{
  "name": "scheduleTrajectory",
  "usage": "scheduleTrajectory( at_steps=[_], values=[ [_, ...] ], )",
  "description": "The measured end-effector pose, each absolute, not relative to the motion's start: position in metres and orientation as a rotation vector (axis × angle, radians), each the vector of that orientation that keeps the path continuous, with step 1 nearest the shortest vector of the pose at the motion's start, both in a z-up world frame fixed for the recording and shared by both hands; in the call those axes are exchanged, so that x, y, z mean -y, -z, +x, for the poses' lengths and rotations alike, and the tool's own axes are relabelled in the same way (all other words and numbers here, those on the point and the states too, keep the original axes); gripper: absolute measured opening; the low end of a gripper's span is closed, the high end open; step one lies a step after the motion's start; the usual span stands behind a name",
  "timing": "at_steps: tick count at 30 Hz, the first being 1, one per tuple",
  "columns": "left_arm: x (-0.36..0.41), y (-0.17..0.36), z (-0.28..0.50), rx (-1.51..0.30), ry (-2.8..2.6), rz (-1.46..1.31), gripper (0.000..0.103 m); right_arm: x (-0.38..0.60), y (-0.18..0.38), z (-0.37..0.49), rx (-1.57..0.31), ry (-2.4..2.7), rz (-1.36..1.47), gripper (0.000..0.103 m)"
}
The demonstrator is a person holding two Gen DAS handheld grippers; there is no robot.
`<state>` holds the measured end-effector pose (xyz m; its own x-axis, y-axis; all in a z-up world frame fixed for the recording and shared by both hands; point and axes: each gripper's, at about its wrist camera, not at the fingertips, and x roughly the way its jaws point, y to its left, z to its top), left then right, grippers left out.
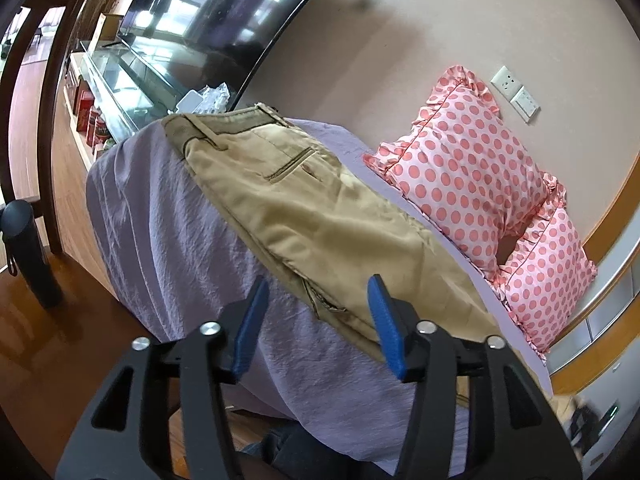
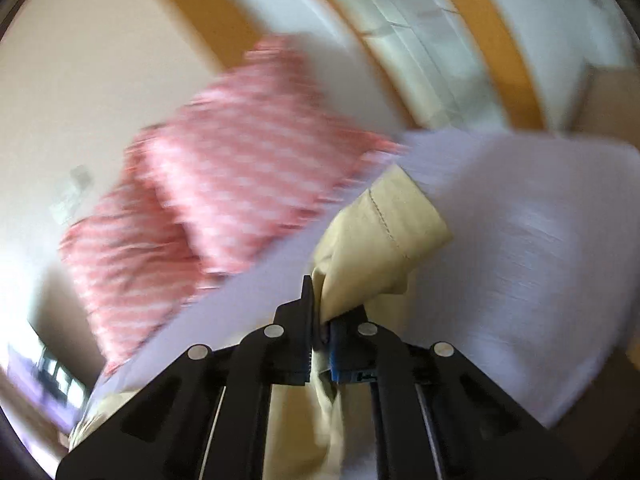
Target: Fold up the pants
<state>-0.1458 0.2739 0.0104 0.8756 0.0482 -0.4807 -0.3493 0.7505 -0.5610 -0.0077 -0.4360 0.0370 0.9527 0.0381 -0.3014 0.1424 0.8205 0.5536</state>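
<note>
Left wrist view, far left: a dark cylindrical bottle point(image 1: 30, 252) stands on the wood floor point(image 1: 60, 344) beside a dark wooden post. Behind it a low glass-topped TV stand point(image 1: 116, 84) runs along the wall, with red containers point(image 1: 90, 116) on its lower shelf and a large black television point(image 1: 208, 12) above.

Centre: the bed point(image 1: 160, 216) wears a wrinkled lavender sheet. The khaki pants point(image 1: 316, 220) lie along it, waistband at the far end, back welt pocket facing up, legs running toward me. My left claw point(image 1: 320, 320) hangs released, blue pads spread wide, just above the near edge of the trouser fabric; nothing sits between the pads.

Right of the pants: two pink polka-dot pillows point(image 1: 476, 172) with ruffled edges lean against the beige wall, touching each other. A white wall socket point(image 1: 516, 94) is above them.

Right wrist view, heavily motion-blurred: the pillows point(image 2: 224, 184) smear across the left half. At centre my right claw point(image 2: 320, 320) is clenched on a bunch of the pants point(image 2: 384, 240), with the stitched hem of a leg standing up past the fingertips. Lavender sheet point(image 2: 520, 264) fills the right side.
</note>
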Motion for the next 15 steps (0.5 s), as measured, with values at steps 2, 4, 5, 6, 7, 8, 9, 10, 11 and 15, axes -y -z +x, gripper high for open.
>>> scheduleTrajectory(
  at_steps=[2,4,5,6,7,8,9,10,11,15],
  values=[
    [-0.271,-0.013,-0.15,-0.446,-0.229,-0.68,0.07,0.39,-0.063,0.01,-0.287,-0.097,0.542,0.007],
    [-0.267,-0.016,-0.154,-0.433,-0.228,-0.657,0.077,0.334,-0.08,0.024,-0.29,-0.275,0.481,0.007],
    [-0.265,-0.017,-0.155,-0.43,-0.223,-0.646,0.079,0.289,-0.084,0.031,-0.316,-0.406,0.426,0.007],
    [-0.263,-0.017,-0.155,-0.43,-0.215,-0.637,0.08,0.264,-0.084,0.033,-0.34,-0.475,0.394,0.007],
    [-0.261,-0.018,-0.156,-0.433,-0.209,-0.63,0.081,0.22,-0.077,0.036,-0.403,-0.585,0.333,0.007],
    [-0.26,-0.017,-0.155,-0.438,-0.207,-0.624,0.081,0.189,-0.068,0.038,-0.466,-0.653,0.274,0.008],
    [-0.259,-0.017,-0.154,-0.442,-0.202,-0.619,0.084,0.155,-0.055,0.038,-0.55,-0.715,0.191,0.01],
    [-0.259,-0.016,-0.152,-0.449,-0.192,-0.615,0.085,0.123,-0.039,0.034,-0.632,-0.756,0.096,0.021],
    [-0.258,-0.015,-0.151,-0.455,-0.187,-0.613,0.087,0.105,-0.029,0.031,-0.679,-0.765,0.03,0.029],
    [-0.262,-0.008,-0.141,-0.473,-0.139,-0.616,0.094,0.094,-0.014,0.007,-0.675,-0.79,-0.023,0.077]
  ],
)
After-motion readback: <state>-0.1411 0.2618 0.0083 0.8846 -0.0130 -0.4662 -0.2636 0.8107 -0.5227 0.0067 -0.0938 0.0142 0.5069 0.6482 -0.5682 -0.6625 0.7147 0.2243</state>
